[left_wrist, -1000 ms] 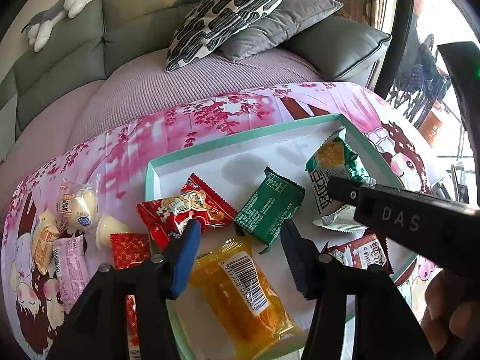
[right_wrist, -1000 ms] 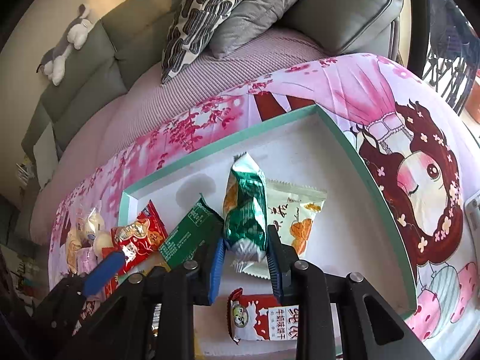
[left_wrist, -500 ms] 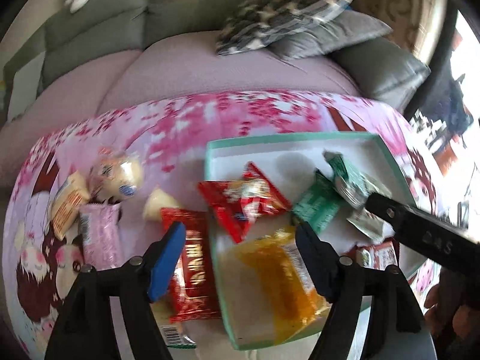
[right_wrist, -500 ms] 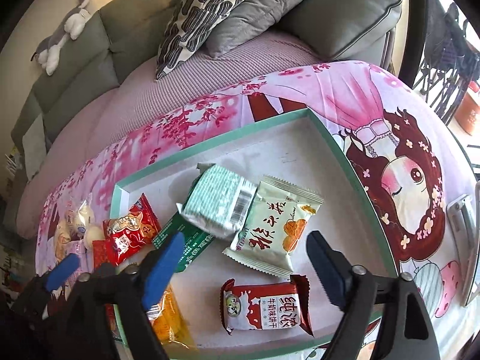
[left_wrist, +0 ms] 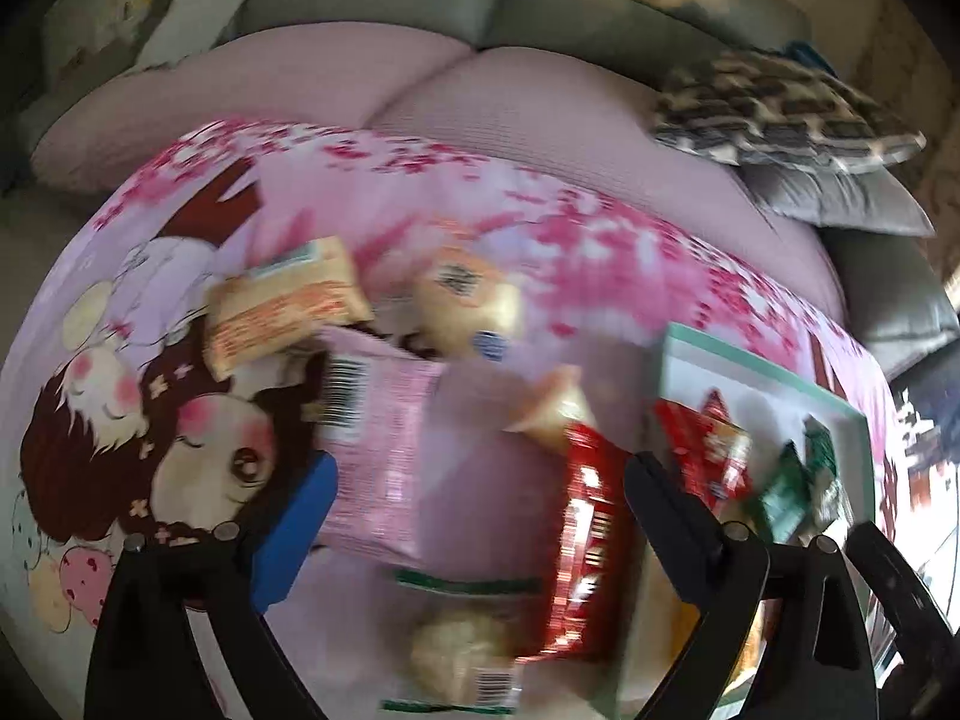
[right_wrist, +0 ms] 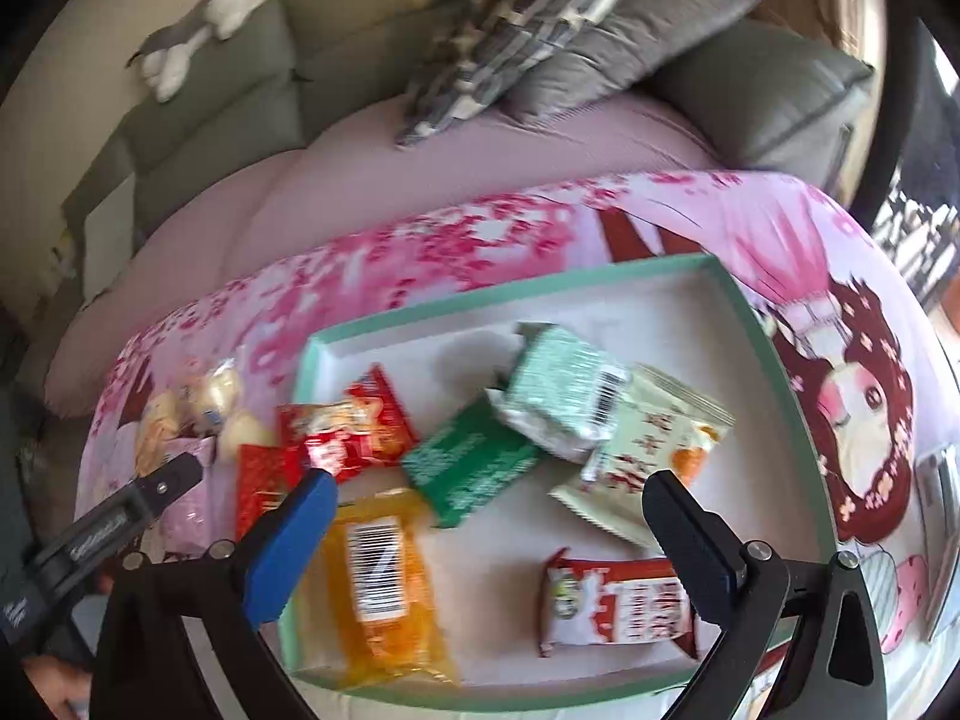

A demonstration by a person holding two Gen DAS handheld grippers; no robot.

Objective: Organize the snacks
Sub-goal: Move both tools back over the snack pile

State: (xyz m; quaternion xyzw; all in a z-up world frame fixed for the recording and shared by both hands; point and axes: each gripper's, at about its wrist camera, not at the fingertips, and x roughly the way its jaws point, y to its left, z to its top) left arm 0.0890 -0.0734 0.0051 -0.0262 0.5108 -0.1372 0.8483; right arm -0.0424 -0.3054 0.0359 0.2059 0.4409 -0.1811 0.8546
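Observation:
A mint-rimmed white tray (right_wrist: 510, 288) on the pink cloth holds a pale green packet (right_wrist: 558, 396), a dark green one (right_wrist: 474, 468), a cream one (right_wrist: 654, 456), a red one (right_wrist: 348, 432), an orange one (right_wrist: 378, 582) and a red-and-white one (right_wrist: 618, 606). My right gripper (right_wrist: 492, 492) hovers over them, jaws opening, pads touching nothing. My left gripper (left_wrist: 480, 480) hangs left of the tray (left_wrist: 750, 360) over loose snacks, jaws opening and empty. Under it lie a pink packet (left_wrist: 384, 450), a long red packet (left_wrist: 591, 540) and a clear bag with a pale pastry (left_wrist: 456, 648).
Farther left on the cloth lie an orange-and-cream packet (left_wrist: 282, 306) and a round pale snack bag (left_wrist: 462, 300). A sofa (right_wrist: 420, 168) with cushions (right_wrist: 528, 18) and a plush toy (right_wrist: 186, 42) runs behind the table. A grey flat object (right_wrist: 942, 510) sits at the table's right edge.
My right gripper let go of the pale green packet, which now lies flat in the tray, and its jaws spread wide. My left gripper swung left from over the tray to the loose snacks, jaws widening.

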